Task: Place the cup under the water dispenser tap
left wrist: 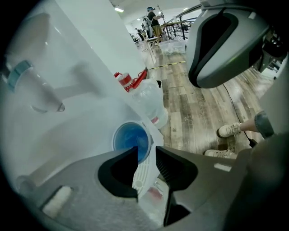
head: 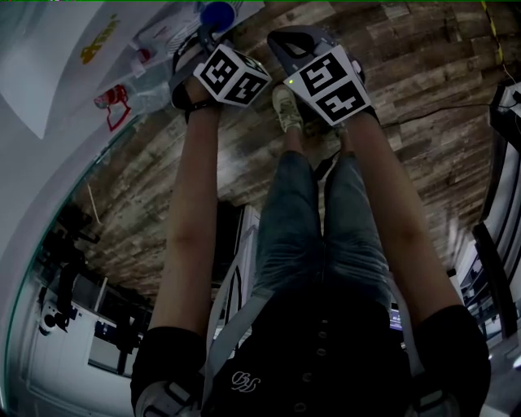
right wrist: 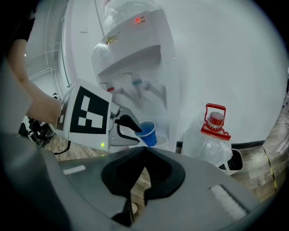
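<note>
The blue cup stands on the white dispenser's drip tray, below the blue-handled tap. My left gripper is open. Its two tips lie just short of the cup's near rim with a gap between them, and the pads do not press on the cup. In the right gripper view the cup sits under the taps, with a left gripper finger at its rim. My right gripper hangs back from the dispenser, shut and empty. The head view shows the cup beyond the left gripper's marker cube.
A large clear water bottle with a red cap stands on the floor right of the dispenser, next to a small white bin. Wood-plank floor stretches to the right. The person's shoes are close by.
</note>
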A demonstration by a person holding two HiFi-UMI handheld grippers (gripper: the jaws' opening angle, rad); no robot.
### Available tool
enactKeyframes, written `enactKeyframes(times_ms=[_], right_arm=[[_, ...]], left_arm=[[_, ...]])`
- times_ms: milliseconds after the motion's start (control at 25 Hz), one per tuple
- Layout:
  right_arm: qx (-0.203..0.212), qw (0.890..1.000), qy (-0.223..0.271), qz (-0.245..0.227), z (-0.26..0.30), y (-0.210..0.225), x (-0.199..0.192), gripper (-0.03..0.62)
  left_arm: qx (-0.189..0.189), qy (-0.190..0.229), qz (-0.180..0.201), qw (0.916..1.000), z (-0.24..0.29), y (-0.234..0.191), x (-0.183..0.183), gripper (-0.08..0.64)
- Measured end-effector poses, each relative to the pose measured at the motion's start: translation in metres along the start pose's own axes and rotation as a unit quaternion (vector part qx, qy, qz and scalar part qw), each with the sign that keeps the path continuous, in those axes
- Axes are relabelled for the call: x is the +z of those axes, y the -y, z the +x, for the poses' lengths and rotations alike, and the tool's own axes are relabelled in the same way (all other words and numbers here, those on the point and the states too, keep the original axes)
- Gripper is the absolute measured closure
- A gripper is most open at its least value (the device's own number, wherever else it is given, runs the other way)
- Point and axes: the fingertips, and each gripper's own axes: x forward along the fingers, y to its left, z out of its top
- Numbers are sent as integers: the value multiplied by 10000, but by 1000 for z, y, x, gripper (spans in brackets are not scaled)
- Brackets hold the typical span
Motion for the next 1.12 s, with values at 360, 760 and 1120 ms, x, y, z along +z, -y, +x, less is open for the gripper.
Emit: enactKeyframes(times_ms=[360, 760, 1120], right_arm=[[-38, 10000, -7, 24, -9, 2, -7, 592], [-59, 9999, 10, 84, -14, 8, -11, 592], [-66, 10000, 5, 72, -22, 13, -13, 592]], left_arm=[[-24, -128, -26, 9999, 4, 12, -7, 397], [173, -77, 145, 9997, 5, 1, 11, 397], [450, 56, 88, 9989, -6, -9, 21, 397]])
